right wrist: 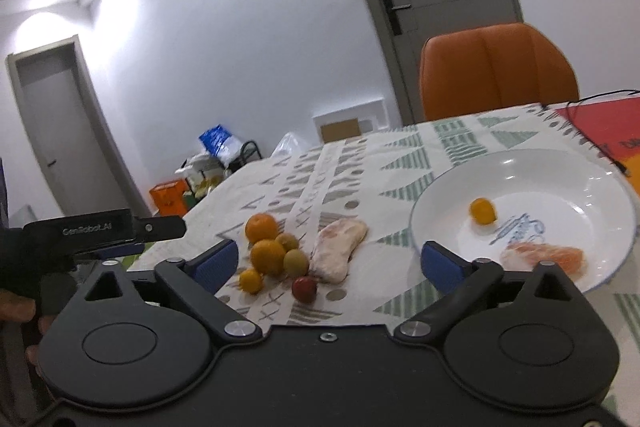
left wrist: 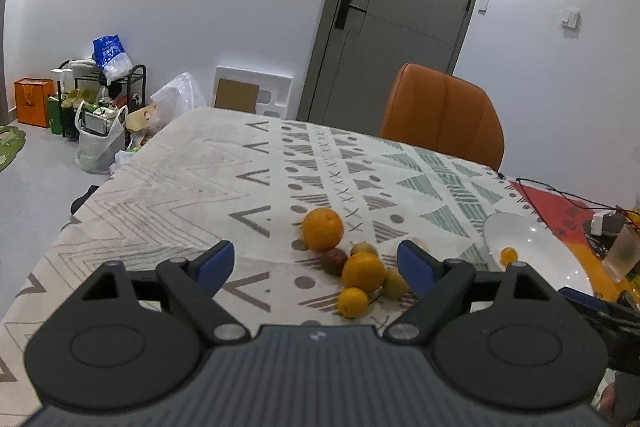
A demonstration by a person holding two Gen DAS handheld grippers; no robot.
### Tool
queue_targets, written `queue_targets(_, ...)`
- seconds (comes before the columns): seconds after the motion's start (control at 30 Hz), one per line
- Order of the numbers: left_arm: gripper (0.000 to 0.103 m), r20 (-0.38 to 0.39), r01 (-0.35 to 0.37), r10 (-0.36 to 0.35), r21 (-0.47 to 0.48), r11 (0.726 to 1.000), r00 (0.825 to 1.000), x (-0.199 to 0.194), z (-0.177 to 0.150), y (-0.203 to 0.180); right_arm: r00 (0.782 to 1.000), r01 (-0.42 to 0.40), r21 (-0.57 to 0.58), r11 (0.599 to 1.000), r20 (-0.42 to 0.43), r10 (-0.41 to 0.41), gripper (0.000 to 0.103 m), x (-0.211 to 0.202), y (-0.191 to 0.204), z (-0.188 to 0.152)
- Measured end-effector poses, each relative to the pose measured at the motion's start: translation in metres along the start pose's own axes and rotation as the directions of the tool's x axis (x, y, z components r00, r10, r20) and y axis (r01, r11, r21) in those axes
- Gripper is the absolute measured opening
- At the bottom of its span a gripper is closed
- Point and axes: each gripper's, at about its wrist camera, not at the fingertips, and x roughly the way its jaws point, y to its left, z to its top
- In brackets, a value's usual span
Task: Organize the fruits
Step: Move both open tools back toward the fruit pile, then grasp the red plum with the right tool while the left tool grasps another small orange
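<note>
Clustered on the patterned tablecloth (right wrist: 360, 163) just left of the white plate (right wrist: 600, 267), the fruit pile (right wrist: 276, 259) lay untouched: two oranges, a small citrus, two dull green fruits, one red fruit (right wrist: 304, 289), all round and smooth, plus a pale wrinkled peel (right wrist: 340, 253). One small orange fruit (right wrist: 483, 211) and peeled segments (right wrist: 548, 257) sat in the glossy plate. Your left gripper (left wrist: 316, 263) and right gripper (right wrist: 330, 263) both stood wide and empty. You would have done best to take the outermost fruit first, squeezing gently, since round fruit likely rolls.
</note>
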Motion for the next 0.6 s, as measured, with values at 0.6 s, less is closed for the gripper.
queue_targets(0.6, 0.07, -0.103, 0.027, -0.028, -0.013, 1.0, 0.994, 0.04, -0.021, 0.011, 0.987, -0.038, 0.009, 0.999, -0.156, 0.038, 0.053, 0.054, 0.004, -0.014)
